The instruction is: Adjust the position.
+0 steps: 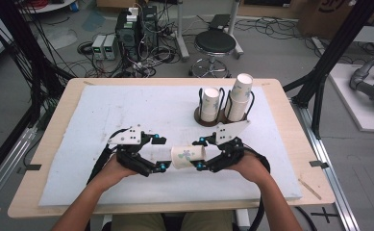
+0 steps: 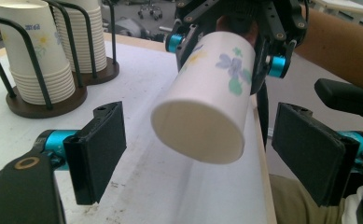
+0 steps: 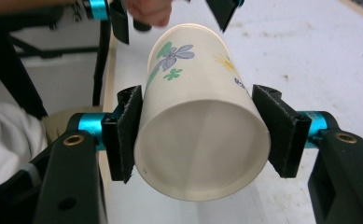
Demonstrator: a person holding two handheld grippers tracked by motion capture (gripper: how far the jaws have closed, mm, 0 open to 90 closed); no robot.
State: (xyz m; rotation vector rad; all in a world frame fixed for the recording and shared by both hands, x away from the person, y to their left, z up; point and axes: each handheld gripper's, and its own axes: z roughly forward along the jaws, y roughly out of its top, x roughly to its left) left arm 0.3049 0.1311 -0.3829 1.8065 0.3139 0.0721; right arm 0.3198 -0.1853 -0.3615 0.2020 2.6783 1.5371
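Observation:
A white paper cup (image 1: 188, 156) with a flower print lies level in the air above the white mat. My right gripper (image 1: 200, 154) is shut on it near its open mouth. Both pads (image 3: 128, 135) press its sides in the right gripper view, where the cup (image 3: 202, 135) opens toward the camera. My left gripper (image 1: 161, 154) faces the cup's closed base (image 2: 202, 130). Its jaws stand open and wide of the base, not touching it. Two stacks of the same cups (image 1: 210, 103) (image 1: 240, 96) stand in wire holders at the back right.
The white mat (image 1: 127, 110) covers most of the wooden table (image 1: 59, 115). The cup holders (image 2: 44, 100) stand on round wooden bases beyond my left gripper (image 2: 207, 154). A stool, computers and cables stand on the floor behind the table.

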